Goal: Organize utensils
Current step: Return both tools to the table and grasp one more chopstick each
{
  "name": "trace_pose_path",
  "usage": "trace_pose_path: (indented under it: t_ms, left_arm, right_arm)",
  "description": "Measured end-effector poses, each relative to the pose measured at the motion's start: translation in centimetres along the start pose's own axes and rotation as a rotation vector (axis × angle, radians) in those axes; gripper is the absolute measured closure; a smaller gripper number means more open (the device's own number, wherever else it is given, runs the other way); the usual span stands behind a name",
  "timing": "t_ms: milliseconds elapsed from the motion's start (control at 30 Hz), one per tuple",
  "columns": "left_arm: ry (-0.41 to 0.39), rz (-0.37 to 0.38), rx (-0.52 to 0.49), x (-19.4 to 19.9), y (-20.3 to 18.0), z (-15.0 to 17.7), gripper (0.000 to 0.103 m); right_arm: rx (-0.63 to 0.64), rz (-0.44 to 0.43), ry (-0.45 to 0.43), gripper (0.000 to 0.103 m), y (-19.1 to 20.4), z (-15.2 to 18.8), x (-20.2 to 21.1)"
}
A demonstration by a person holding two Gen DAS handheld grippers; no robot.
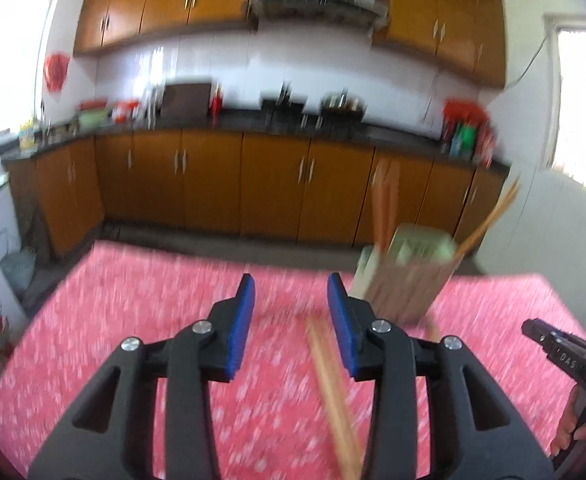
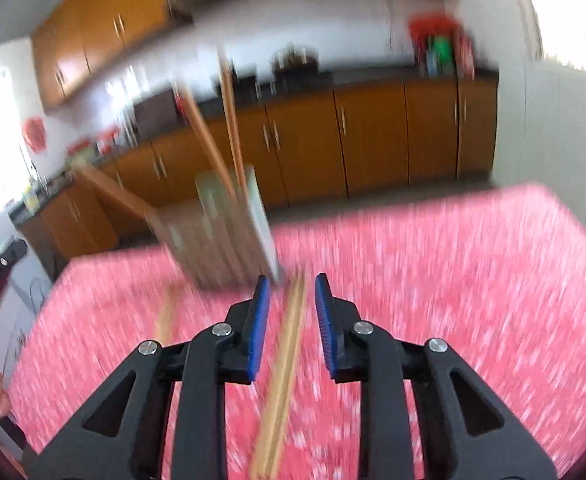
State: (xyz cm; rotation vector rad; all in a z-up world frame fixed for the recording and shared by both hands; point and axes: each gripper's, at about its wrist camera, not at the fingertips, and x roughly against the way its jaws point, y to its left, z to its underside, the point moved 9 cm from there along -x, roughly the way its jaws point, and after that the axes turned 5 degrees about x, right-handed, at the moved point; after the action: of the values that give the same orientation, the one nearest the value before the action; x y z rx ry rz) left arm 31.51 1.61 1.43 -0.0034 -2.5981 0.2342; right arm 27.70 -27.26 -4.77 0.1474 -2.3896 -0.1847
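Both tools over the pink-clothed bench (image 1: 133, 320). Left tool (image 1: 291, 312) and right tool (image 2: 292, 312) gape partly, gripping nothing; chopsticks (image 2: 285, 360) lie between the right jaws, near the holder (image 2: 221, 236). Light, stiff, slippery: probably best pinched mid-length.

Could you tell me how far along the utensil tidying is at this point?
Partly done: several chopsticks already stand in the holder. Neither the left hand-held gripper nor the right hand-held gripper holds anything; both are open. Loose chopsticks still lie on the pink tablecloth.
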Motion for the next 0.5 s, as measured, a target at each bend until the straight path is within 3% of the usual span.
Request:
trace_pose_path:
  t_ms: [100,167,333,500]
  left_arm:
    - [0.108,-0.010,0.023,-1.7,1.2,4.1,0.065]
    - [0.159,-0.006,0.029,-2.4,1.5,6.4,0.065]
    - [0.242,0.018,0.038,-3.7,1.3,10.0,0.067]
    - [0.298,0.043,0.032,-4.7,-0.1,12.4,0.071]
  right_arm:
    - [-0.010,-0.035,0.121,0.087,0.4,4.0,-3.1]
    - [-0.012,-0.045,0.150,0.087,0.9,5.8,-3.8]
    - [0.022,-0.024,0.198,0.089,1.4,6.9,-5.4]
    - [0.039,0.009,0.187,0.091,0.4,6.9,-6.1]
